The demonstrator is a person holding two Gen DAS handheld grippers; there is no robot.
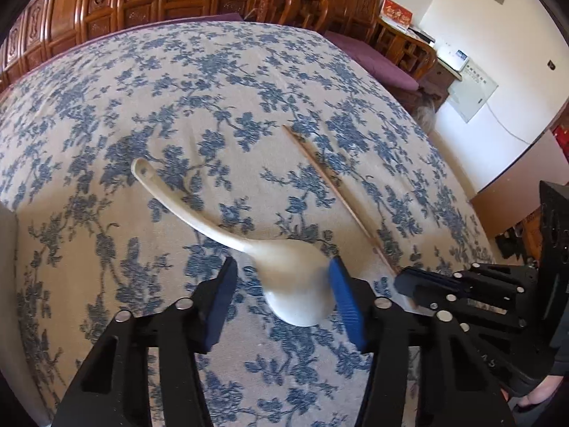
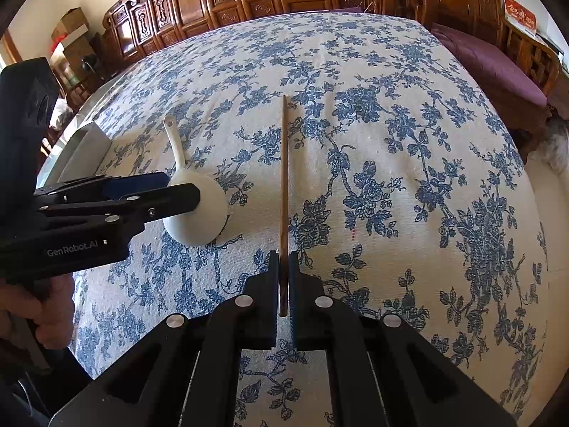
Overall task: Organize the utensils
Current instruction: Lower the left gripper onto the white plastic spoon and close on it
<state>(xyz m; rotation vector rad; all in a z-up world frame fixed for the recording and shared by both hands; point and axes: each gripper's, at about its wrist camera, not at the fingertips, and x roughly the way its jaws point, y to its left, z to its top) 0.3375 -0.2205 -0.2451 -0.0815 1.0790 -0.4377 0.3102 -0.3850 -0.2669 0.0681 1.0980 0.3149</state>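
Across the floral tablecloth (image 2: 391,106) nothing looks sorted yet: our right gripper (image 2: 283,284) pinches the chopstick (image 2: 283,178), our left gripper (image 1: 284,295) half-open around the spoon (image 1: 295,284) bowl

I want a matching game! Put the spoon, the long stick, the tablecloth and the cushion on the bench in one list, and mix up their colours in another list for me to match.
Things:
1. spoon
2. chopstick
3. tablecloth
4. bench cushion

Colours:
A. purple
B. cream with blue flowers
C. white
D. brown

Right pairs: 1-C, 2-D, 3-B, 4-A.

Bonus: the left gripper has the spoon's bowl between its blue pads, and the right gripper is shut on the chopstick.
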